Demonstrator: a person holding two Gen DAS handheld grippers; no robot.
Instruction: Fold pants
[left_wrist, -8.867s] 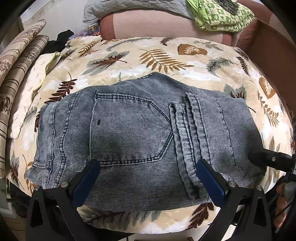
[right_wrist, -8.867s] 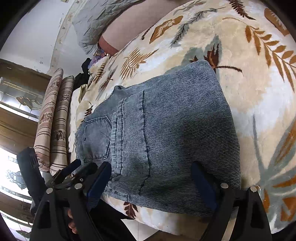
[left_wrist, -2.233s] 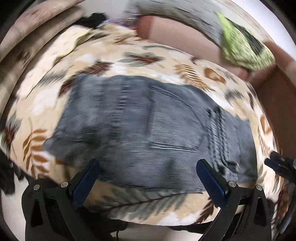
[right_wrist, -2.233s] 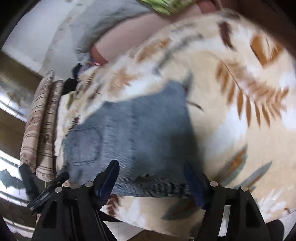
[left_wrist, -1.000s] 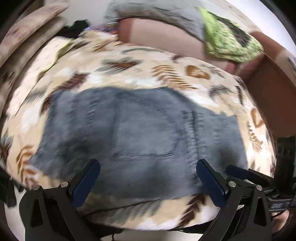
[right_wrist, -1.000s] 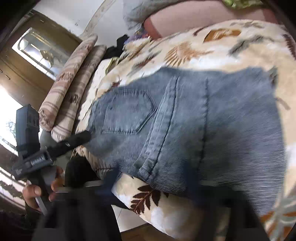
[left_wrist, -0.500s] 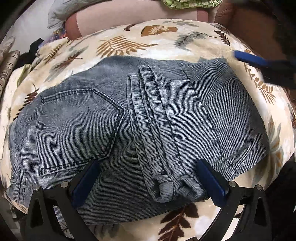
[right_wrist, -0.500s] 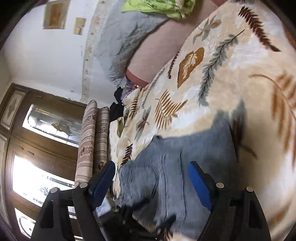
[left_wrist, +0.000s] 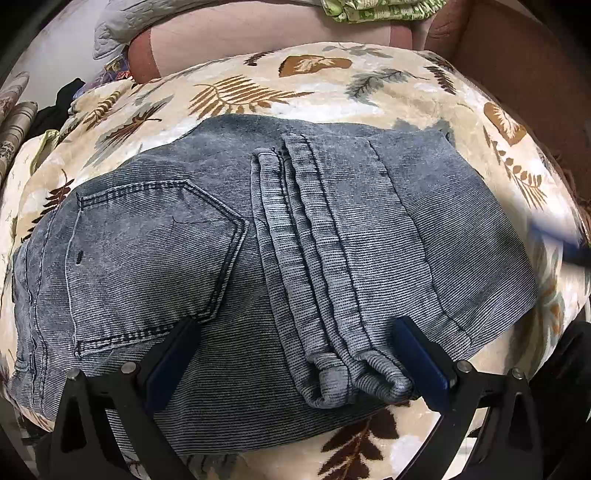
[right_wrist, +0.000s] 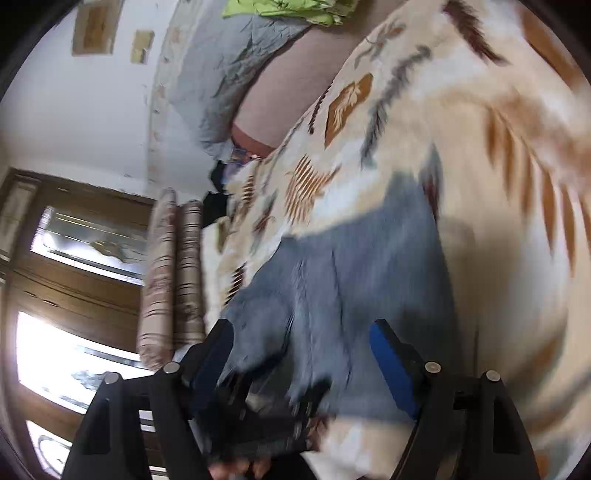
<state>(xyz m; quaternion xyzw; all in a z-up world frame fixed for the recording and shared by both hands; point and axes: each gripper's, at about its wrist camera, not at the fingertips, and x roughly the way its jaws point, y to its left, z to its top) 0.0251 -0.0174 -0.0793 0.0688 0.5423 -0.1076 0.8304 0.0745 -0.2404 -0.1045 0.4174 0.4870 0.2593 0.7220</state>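
Observation:
Folded grey-blue jeans (left_wrist: 258, 258) lie on a leaf-patterned blanket (left_wrist: 258, 92), back pocket at the left and the leg hems doubled over the middle. My left gripper (left_wrist: 293, 332) points steeply down over their near edge, open, with the pads wide apart and denim showing between them. A blurred blue finger (left_wrist: 565, 240) of the right gripper shows at the right edge, beside the jeans' right side. In the right wrist view the picture is smeared: the right gripper (right_wrist: 303, 328) is open, its jaws opening, with the jeans (right_wrist: 362, 280) beyond and nothing pinched.
A pink cushion (left_wrist: 258, 33), a grey quilt (left_wrist: 122, 26) and a green cloth (left_wrist: 380, 11) lie behind the blanket. Striped bolsters (right_wrist: 173, 280) and a bright glazed door (right_wrist: 74, 295) are at the left. A brown panel (left_wrist: 524, 66) stands at the right.
The left view has hardly shifted. The right gripper's blue finger has dropped from the upper right to the jeans' right side. The right view has swung and blurred.

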